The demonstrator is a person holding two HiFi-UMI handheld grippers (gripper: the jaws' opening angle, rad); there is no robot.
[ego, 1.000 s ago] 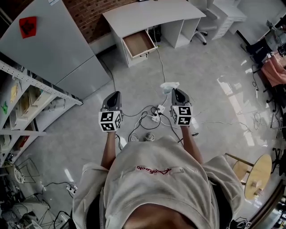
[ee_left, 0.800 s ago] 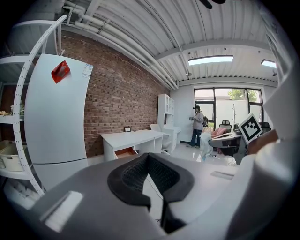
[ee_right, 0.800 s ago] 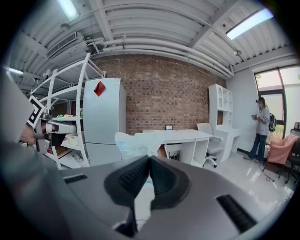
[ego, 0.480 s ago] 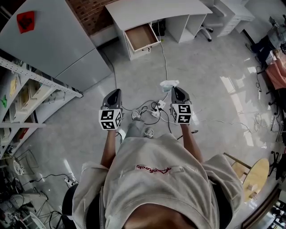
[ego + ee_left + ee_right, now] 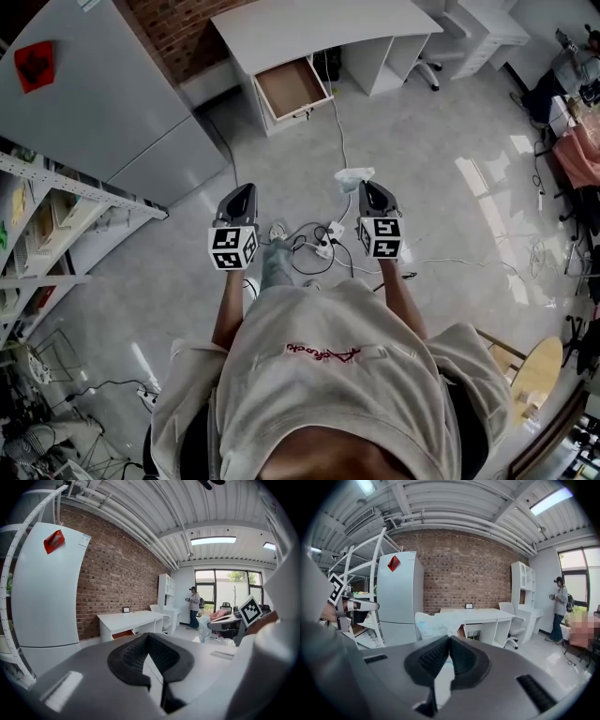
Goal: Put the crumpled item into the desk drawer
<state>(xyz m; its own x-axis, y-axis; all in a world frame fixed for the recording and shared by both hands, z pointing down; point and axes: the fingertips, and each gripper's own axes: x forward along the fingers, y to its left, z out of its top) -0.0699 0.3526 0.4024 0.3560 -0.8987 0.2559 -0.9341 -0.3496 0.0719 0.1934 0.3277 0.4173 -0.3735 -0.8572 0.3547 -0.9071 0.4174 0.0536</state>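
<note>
A white desk (image 5: 319, 23) stands against the brick wall, its wooden drawer (image 5: 291, 87) pulled open. My right gripper (image 5: 364, 186) is shut on a crumpled white item (image 5: 354, 175), which sticks out past its tips. In the right gripper view the crumpled item (image 5: 436, 625) rises above the closed right gripper (image 5: 449, 639), with the desk (image 5: 487, 616) behind. My left gripper (image 5: 246, 187) is shut and holds nothing. The left gripper (image 5: 147, 637) points toward the desk (image 5: 129, 618) and drawer (image 5: 123, 633). Both grippers hang over the floor, well short of the desk.
Cables and a power strip (image 5: 314, 248) lie on the floor under the grippers. A grey fridge (image 5: 103, 94) and white shelving (image 5: 47, 216) are at the left. An office chair (image 5: 427, 66) stands right of the desk. A person (image 5: 559, 609) stands by the window.
The person carrying the grippers has stepped forward over the cables, and a foot now shows between the grippers. Both grippers keep their pose, the right one still shut on the crumpled item.
</note>
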